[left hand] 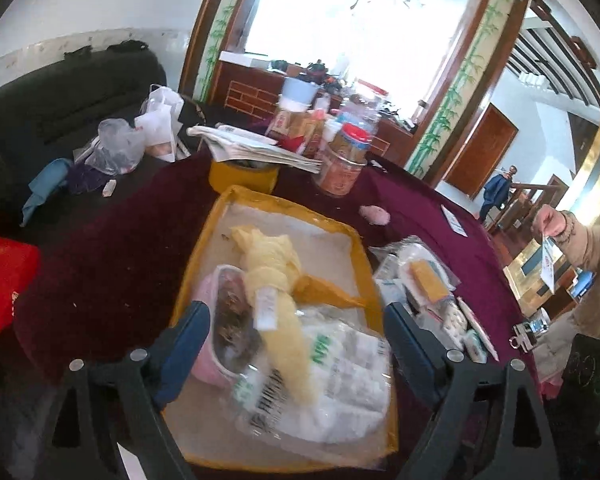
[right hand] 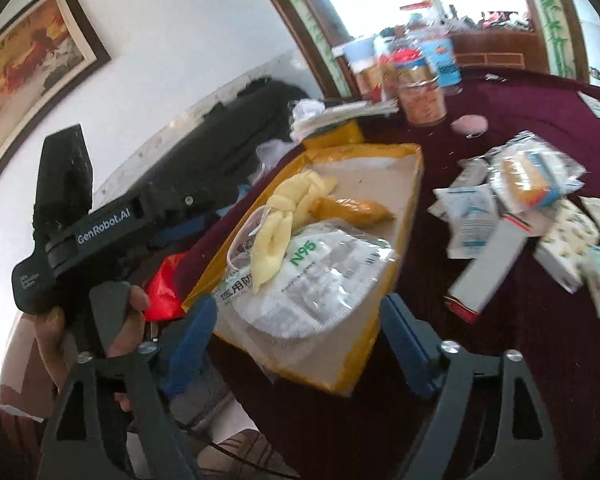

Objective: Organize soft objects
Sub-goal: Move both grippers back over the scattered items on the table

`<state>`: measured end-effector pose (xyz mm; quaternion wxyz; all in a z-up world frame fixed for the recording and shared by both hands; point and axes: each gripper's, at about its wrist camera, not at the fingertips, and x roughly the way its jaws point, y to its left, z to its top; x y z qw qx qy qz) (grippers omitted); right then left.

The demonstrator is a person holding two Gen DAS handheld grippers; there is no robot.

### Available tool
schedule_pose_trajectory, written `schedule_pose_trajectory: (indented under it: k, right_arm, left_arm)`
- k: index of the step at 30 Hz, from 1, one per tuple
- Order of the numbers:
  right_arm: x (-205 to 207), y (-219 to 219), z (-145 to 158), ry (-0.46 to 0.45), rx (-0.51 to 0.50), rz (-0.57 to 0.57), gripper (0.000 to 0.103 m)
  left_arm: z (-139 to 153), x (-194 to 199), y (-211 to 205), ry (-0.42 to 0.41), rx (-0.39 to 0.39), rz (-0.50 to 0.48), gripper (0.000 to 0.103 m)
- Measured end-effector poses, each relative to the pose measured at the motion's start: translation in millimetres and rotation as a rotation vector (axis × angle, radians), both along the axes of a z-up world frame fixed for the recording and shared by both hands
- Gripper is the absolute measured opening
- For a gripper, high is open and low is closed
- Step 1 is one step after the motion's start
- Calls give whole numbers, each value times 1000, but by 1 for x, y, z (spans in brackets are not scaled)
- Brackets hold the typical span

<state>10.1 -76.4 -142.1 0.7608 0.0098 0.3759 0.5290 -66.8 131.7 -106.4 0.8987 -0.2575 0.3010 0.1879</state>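
Note:
A yellow-rimmed tray (left hand: 364, 264) (right hand: 414, 184) lies on the dark red tablecloth. In it lie a yellow knotted cloth (left hand: 276, 276) (right hand: 278, 220), a clear bag of N95 masks (left hand: 340, 376) (right hand: 320, 280), a pink packet (left hand: 220, 320) and an orange-yellow piece (right hand: 352, 208). My left gripper (left hand: 296, 344) is open, its blue fingers on either side of the tray's contents, above them. My right gripper (right hand: 296, 332) is open over the tray's near end, above the mask bag. The left gripper's body shows at left in the right wrist view (right hand: 100, 220).
A pile of loose packets and small boxes (right hand: 520, 216) (left hand: 424, 280) lies right of the tray. A small pink fluffy item (left hand: 374, 215) (right hand: 468, 124) lies beyond. Jars, bottles and papers (left hand: 340, 148) stand at the table's far side. A red bag (left hand: 0, 284) sits left.

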Motion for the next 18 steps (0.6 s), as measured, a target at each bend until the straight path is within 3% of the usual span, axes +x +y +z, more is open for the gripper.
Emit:
schedule_pose_trajectory:
  k: [6,18]
  right_arm:
    - [11,-41,1,-20,25,-112,91]
    - [60,-75,-3,40,-15,-252,91]
  left_arm:
    - [13,6,-39,-14,57,-69,92]
    - [30,49,-85,-27,44,-245,92]
